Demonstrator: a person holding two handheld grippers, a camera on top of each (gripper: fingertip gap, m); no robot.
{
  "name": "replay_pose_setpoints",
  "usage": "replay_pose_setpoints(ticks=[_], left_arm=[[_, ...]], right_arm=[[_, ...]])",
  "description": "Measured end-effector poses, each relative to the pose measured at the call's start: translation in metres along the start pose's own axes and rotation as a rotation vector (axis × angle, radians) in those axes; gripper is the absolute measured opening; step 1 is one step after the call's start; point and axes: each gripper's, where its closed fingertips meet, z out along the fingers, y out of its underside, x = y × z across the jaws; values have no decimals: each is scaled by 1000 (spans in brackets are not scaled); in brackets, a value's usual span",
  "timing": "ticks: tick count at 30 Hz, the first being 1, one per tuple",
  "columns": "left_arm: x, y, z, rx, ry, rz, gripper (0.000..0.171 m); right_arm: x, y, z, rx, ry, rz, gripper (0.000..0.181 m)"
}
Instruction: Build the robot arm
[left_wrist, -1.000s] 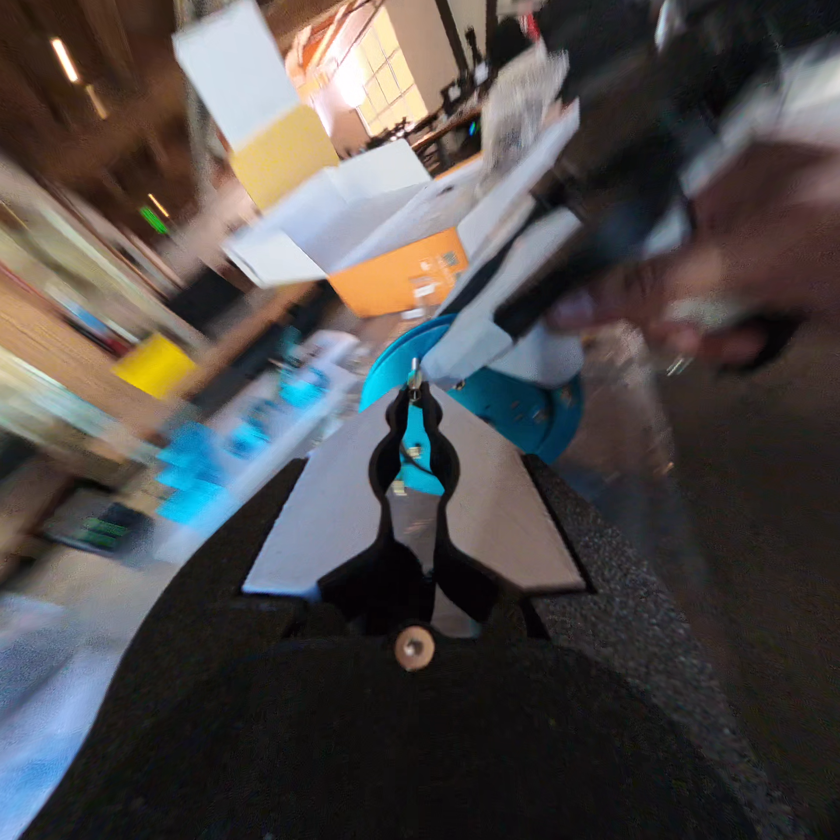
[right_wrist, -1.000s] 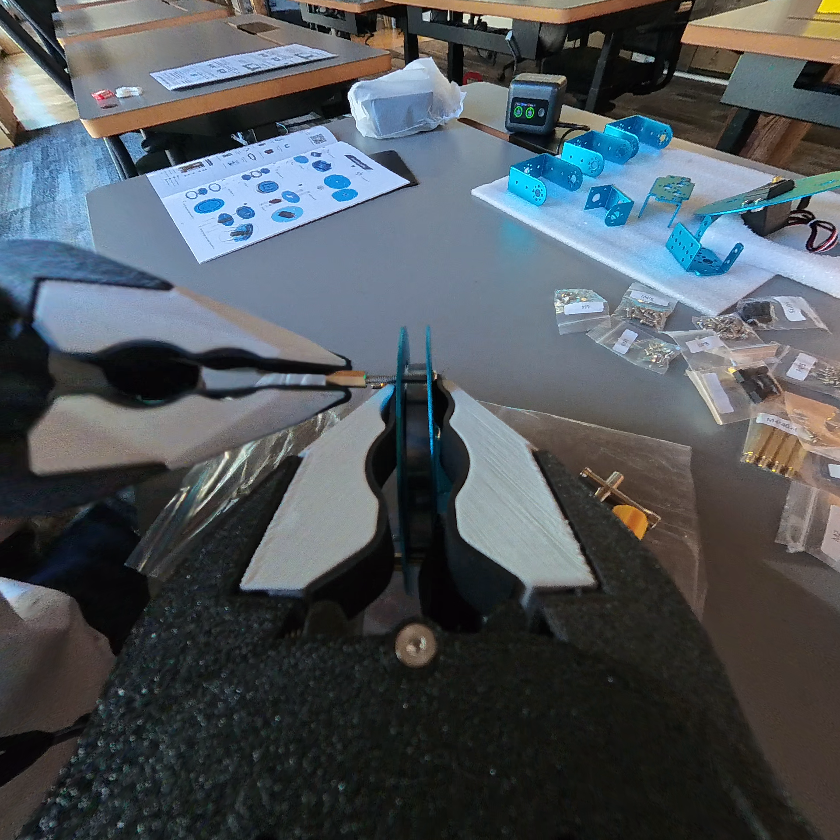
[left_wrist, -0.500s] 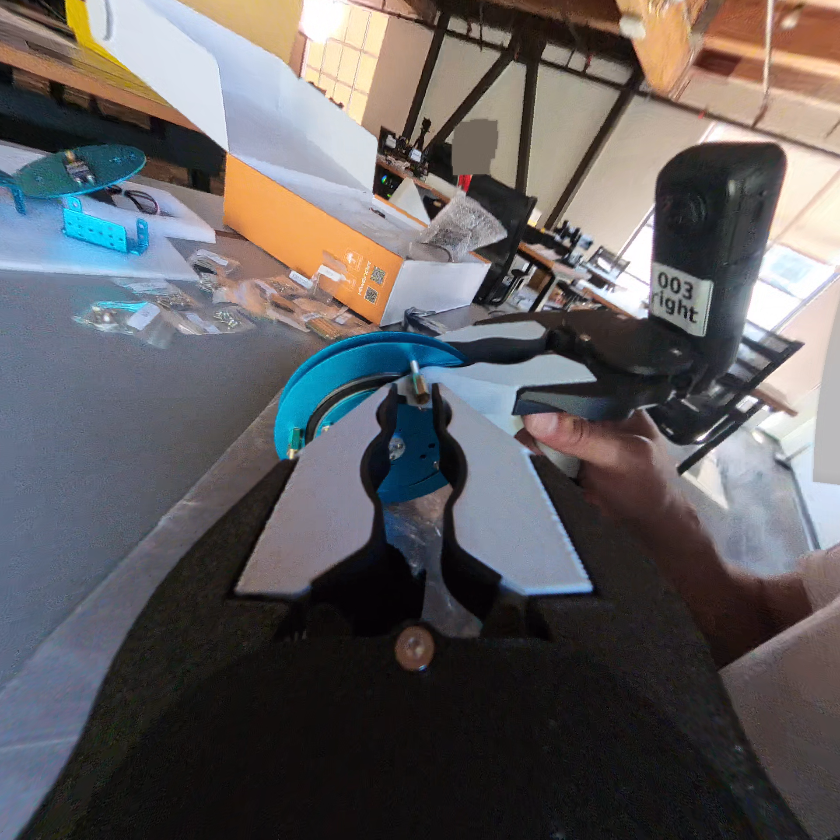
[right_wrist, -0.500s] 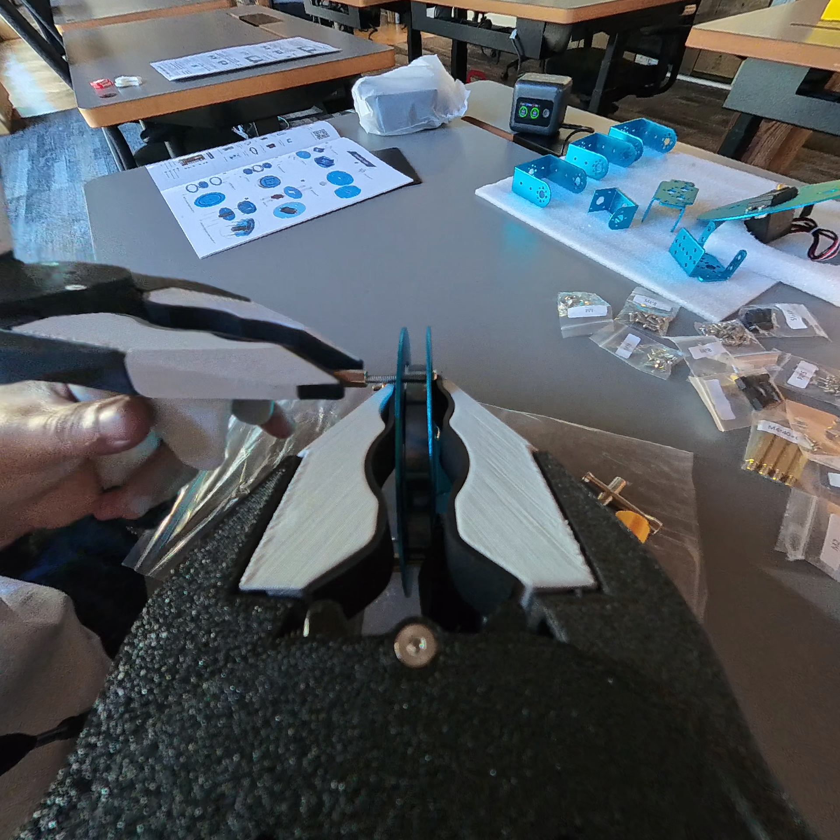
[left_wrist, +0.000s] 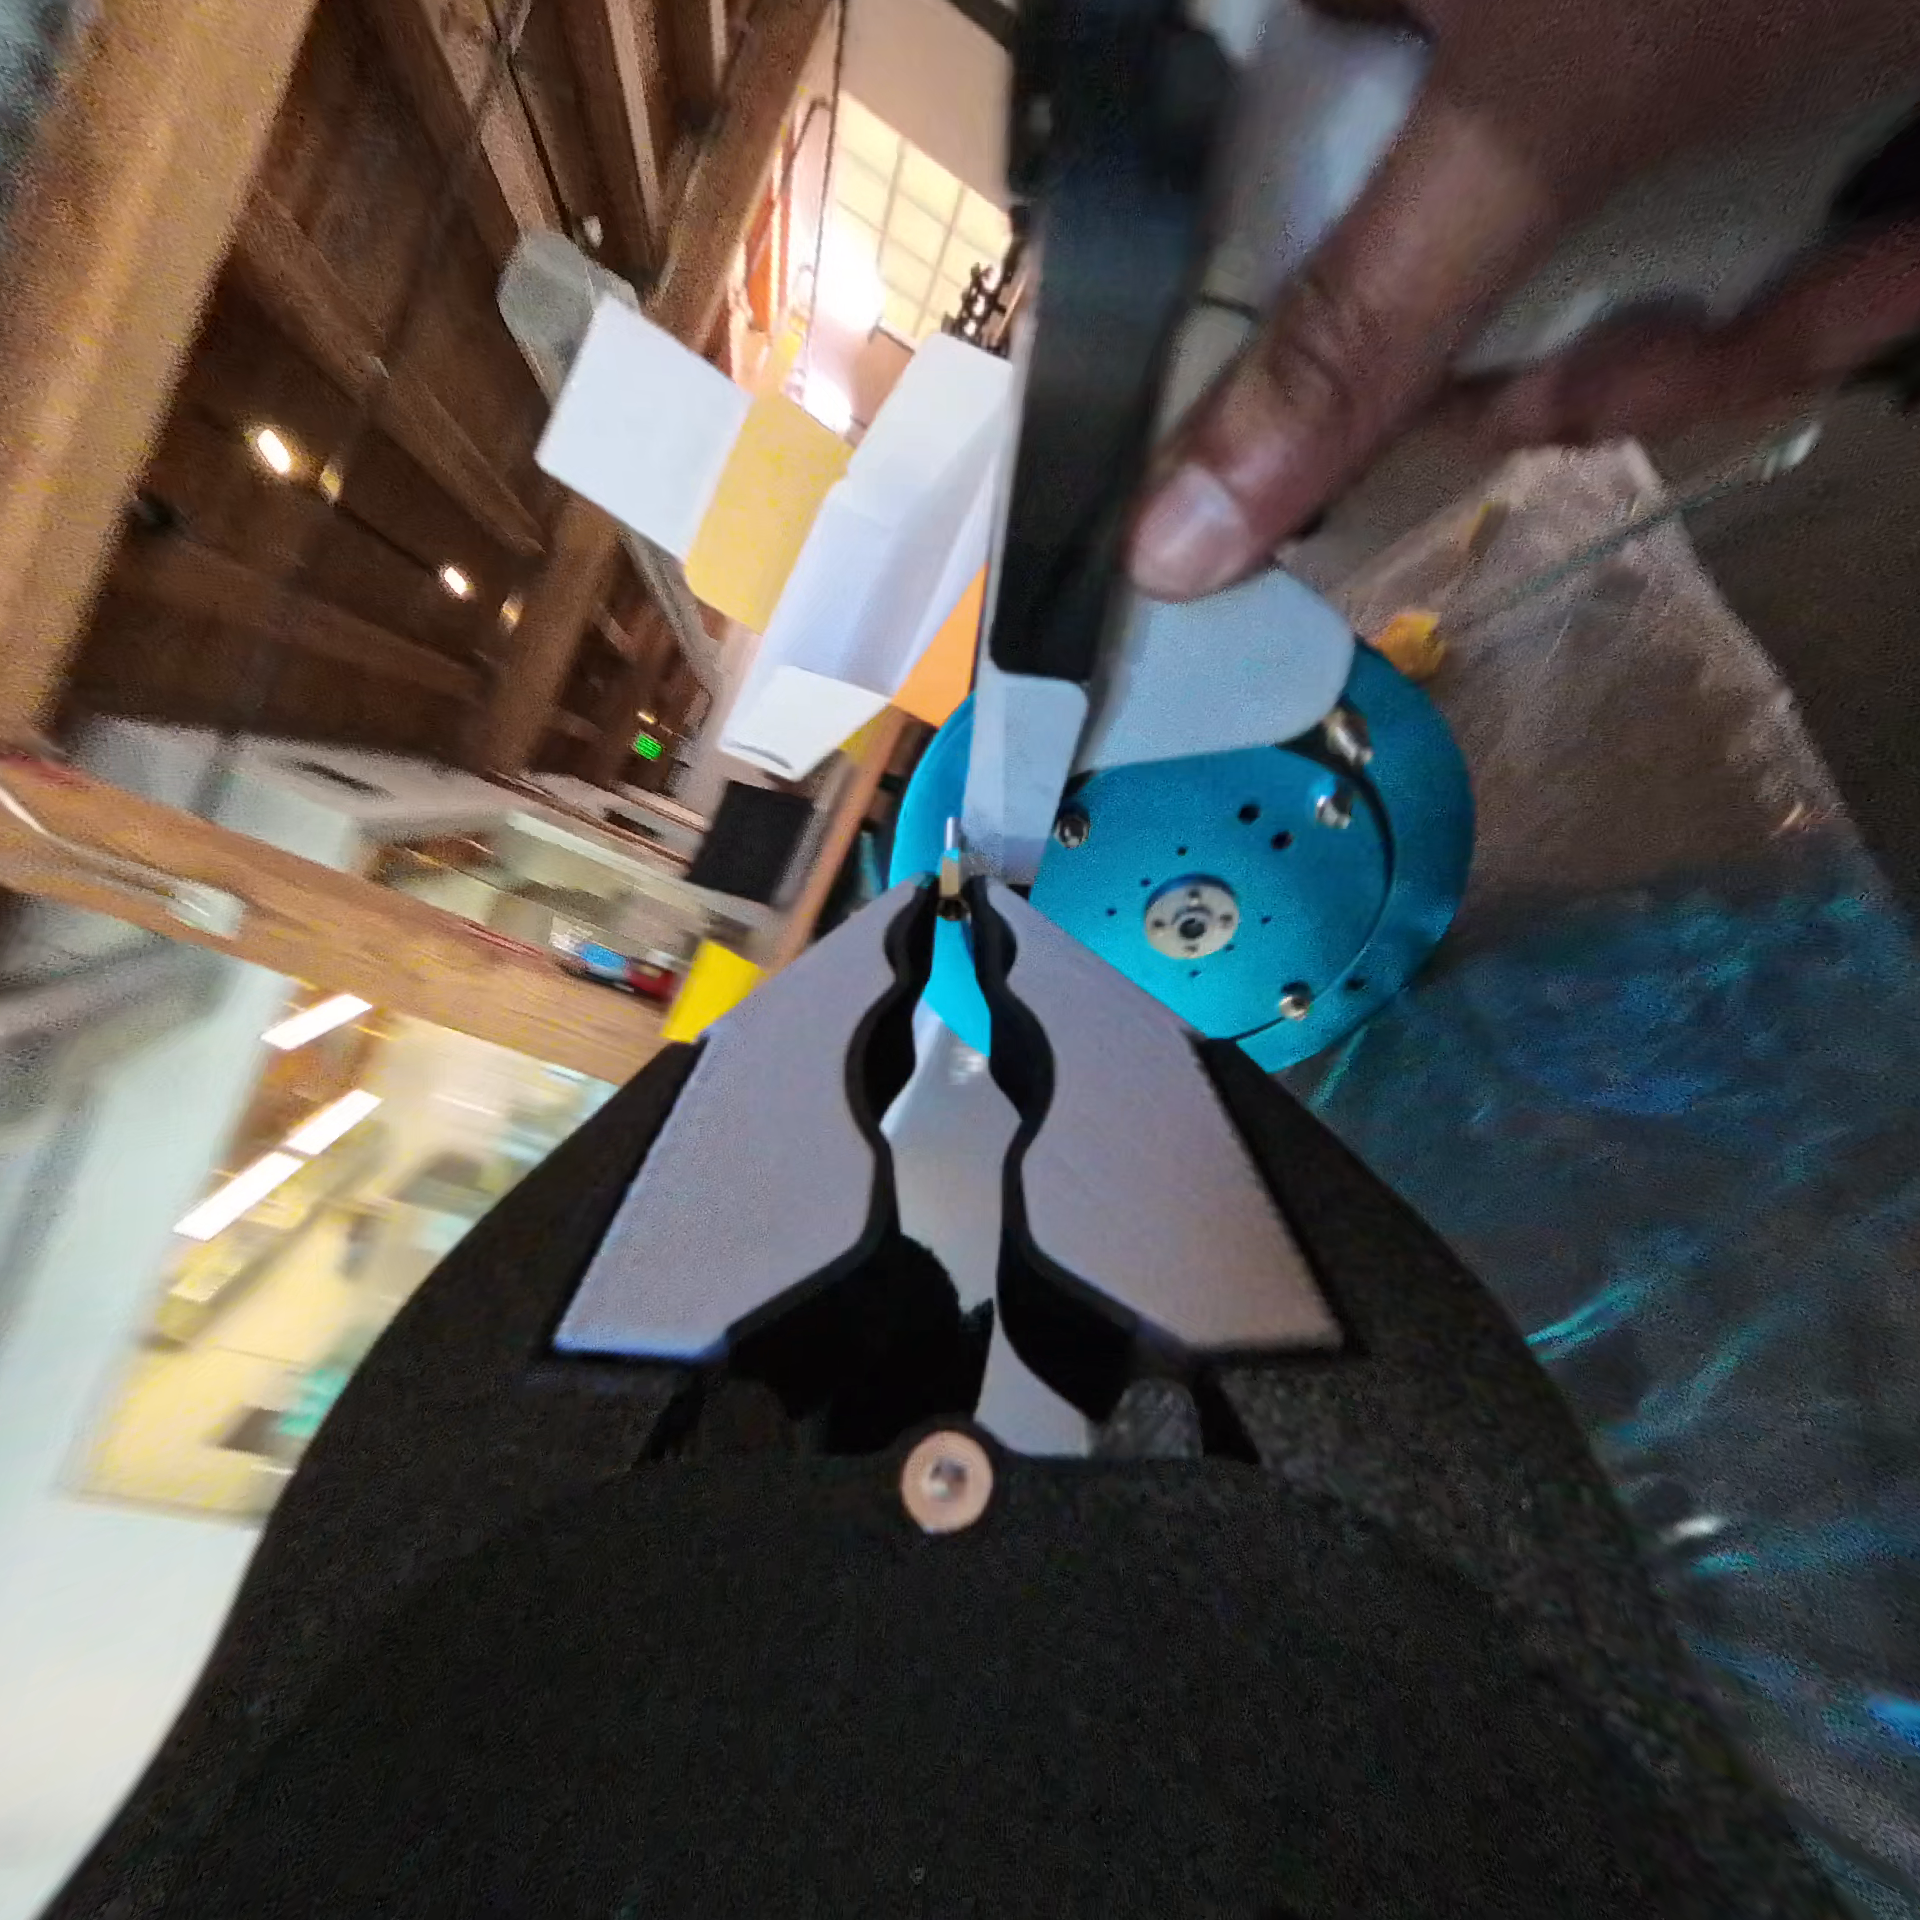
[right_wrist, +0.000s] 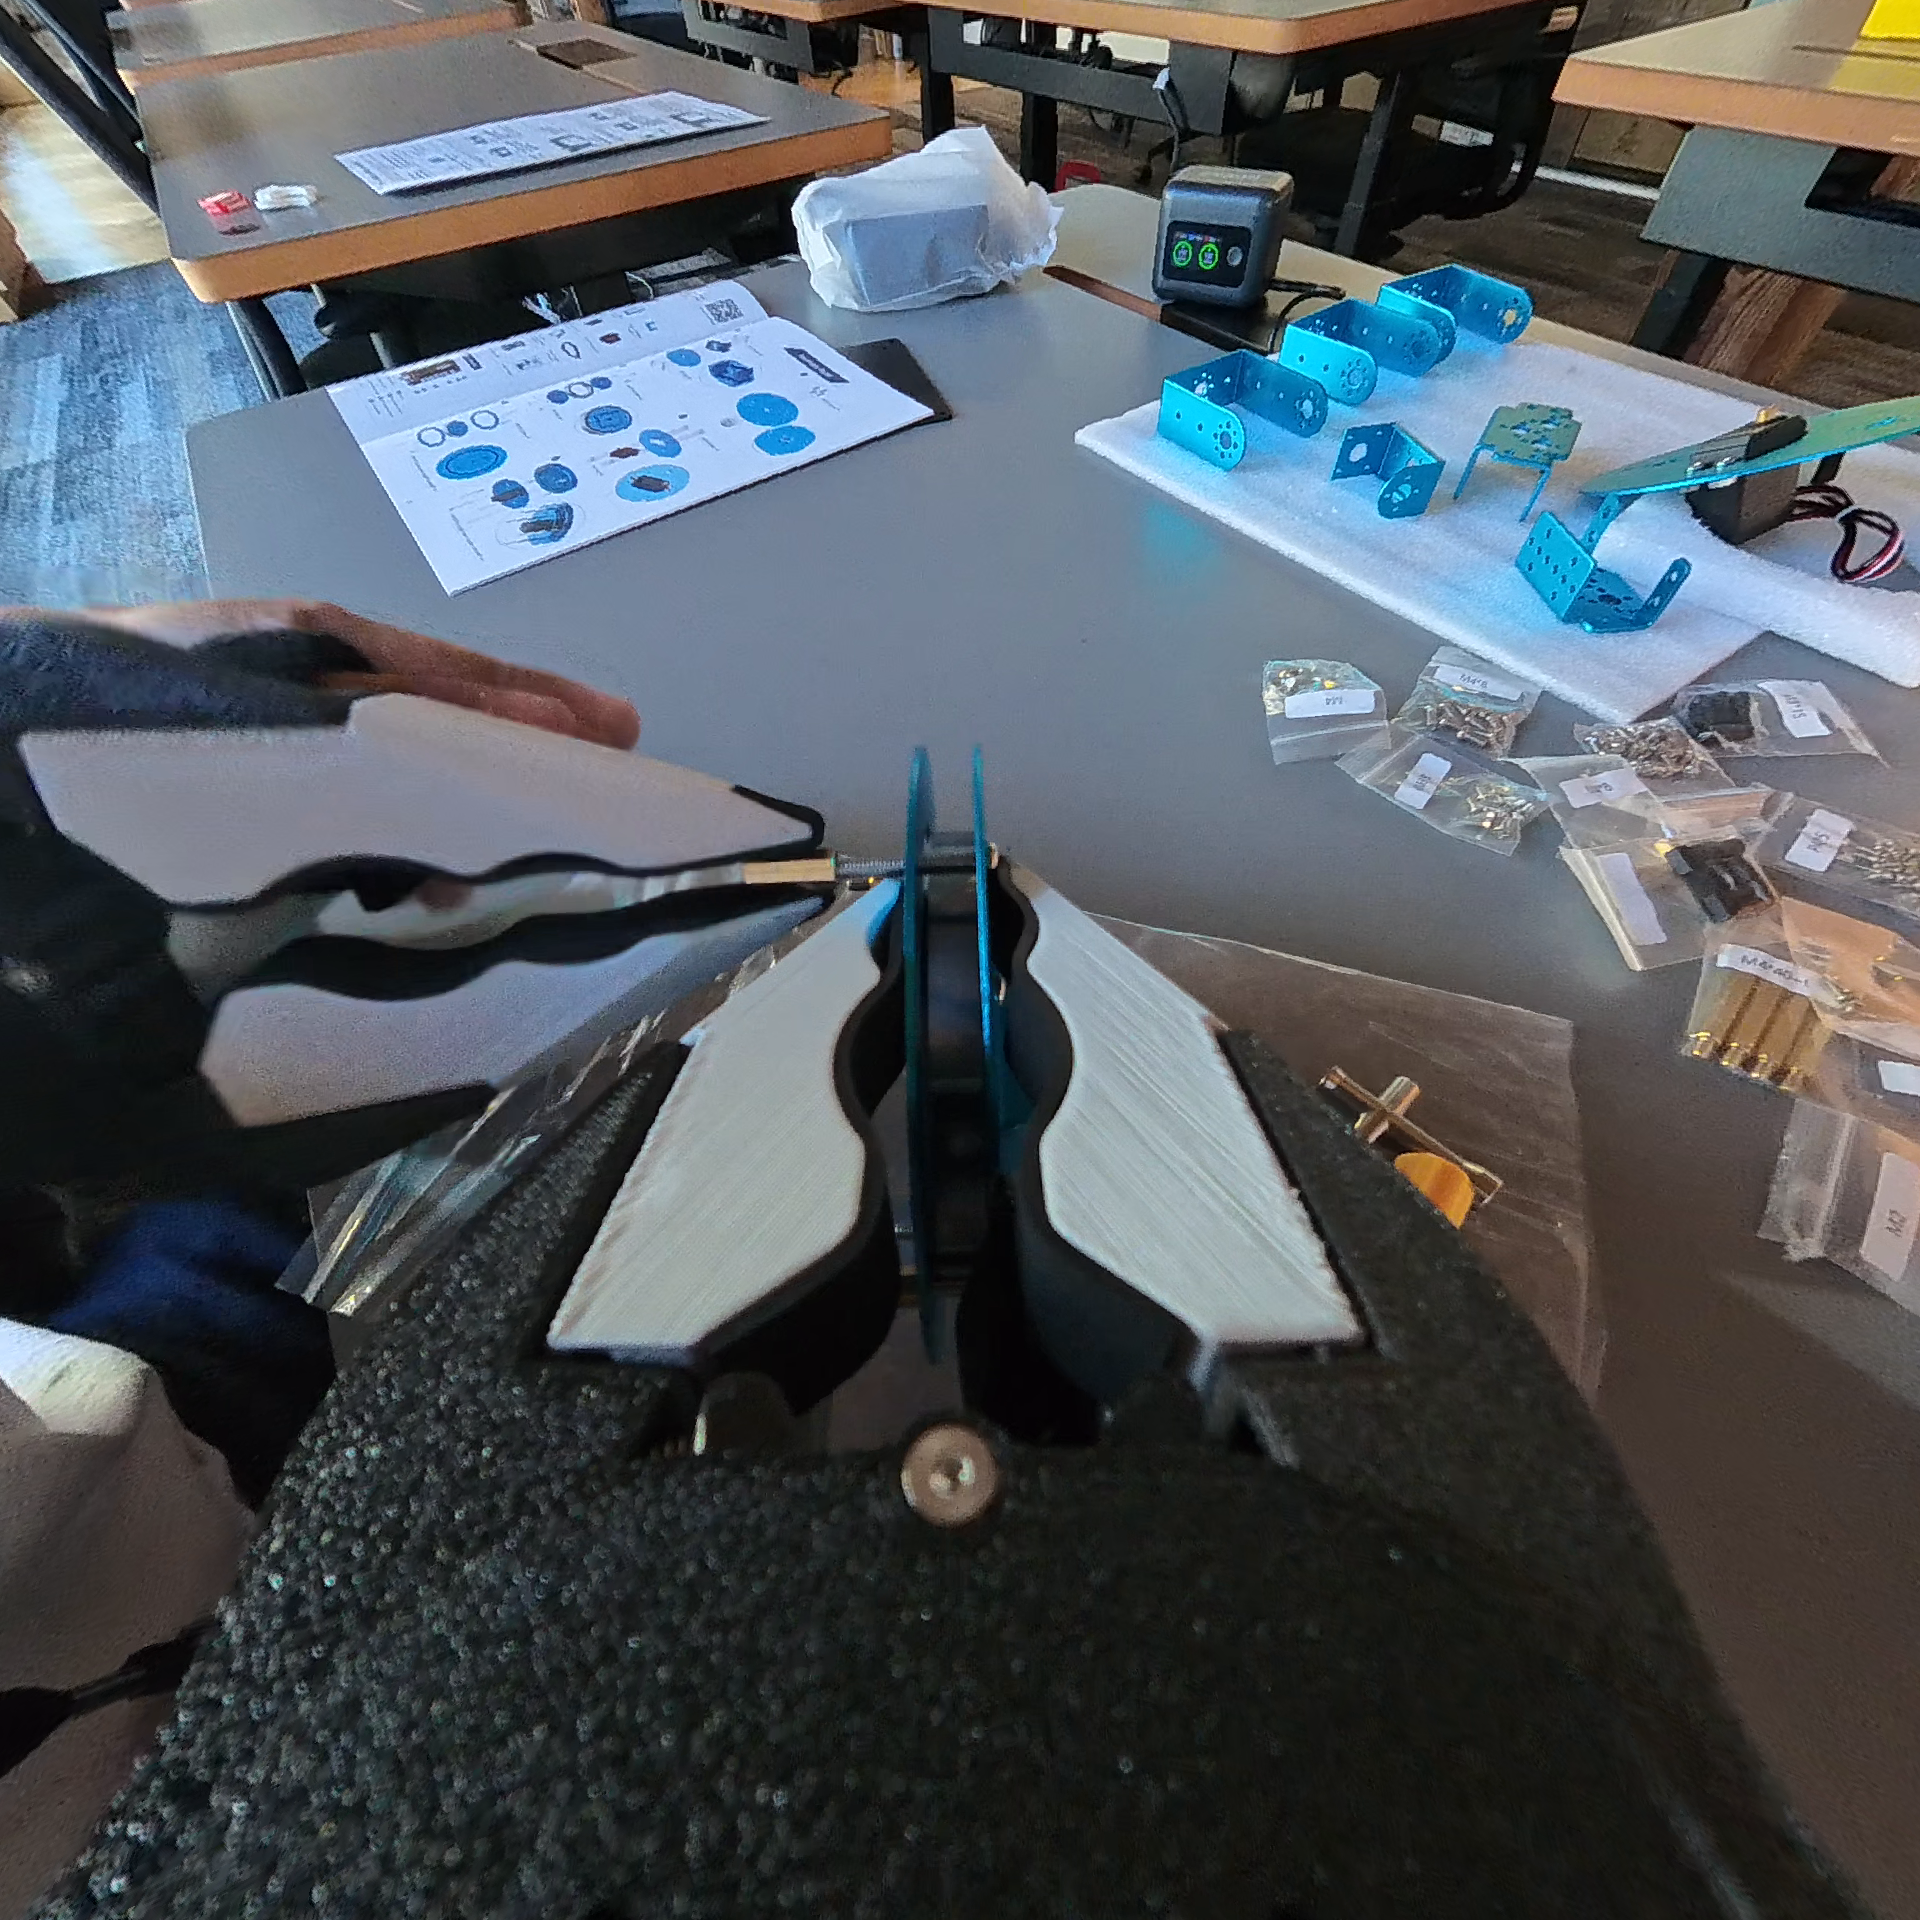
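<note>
Blue anodised double-disc metal assembly (left_wrist: 1236, 894) is showing its flat face in the left wrist view, lying just beyond the left gripper (left_wrist: 948, 902), whose tongs are pinching together on a small brass hex standoff (left_wrist: 948, 896). That standoff's threaded end is pointing away from the camera, towards the disc's rim. A person's hand (left_wrist: 1455, 312) is wrapping the right gripper's handle above the disc. This view is blurring, so finer contact is hard to judge.

From the right wrist view, the right gripper (right_wrist: 948, 883) is clamping the blue disc assembly (right_wrist: 945, 1039) edge-on, its two plates standing upright and its axle running left to right. Left of the disc, the left gripper (right_wrist: 810, 873) is holding the brass standoff (right_wrist: 790, 871) level, long axis aimed at the left plate, thread seemingly at its hole. Clear plastic bags of screws (right_wrist: 1455, 769) are lying on the grey table (right_wrist: 987, 603) right of the disc.

Likely risks: the standoff tilting and cross-threading, or slipping from the thin tip pinch and dropping
</note>
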Motion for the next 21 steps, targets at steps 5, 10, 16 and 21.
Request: replay_pose_setpoints(ticks=[5,10,16,21], left_arm=[[6,-6,-9,51,267,-1009,21],[-3,-4,-5,125,310,-1331,6],[0,-2,-3,-11,10,-246,4],[0,-1,-1,23,-62,271,4]], right_arm=[[0,0,1,-1,-1,0,12],[-2,-1,1,-2,5,-11,12],[-1,0,1,-2,7,1,12],[0,1,-1,-6,4,3,11]])
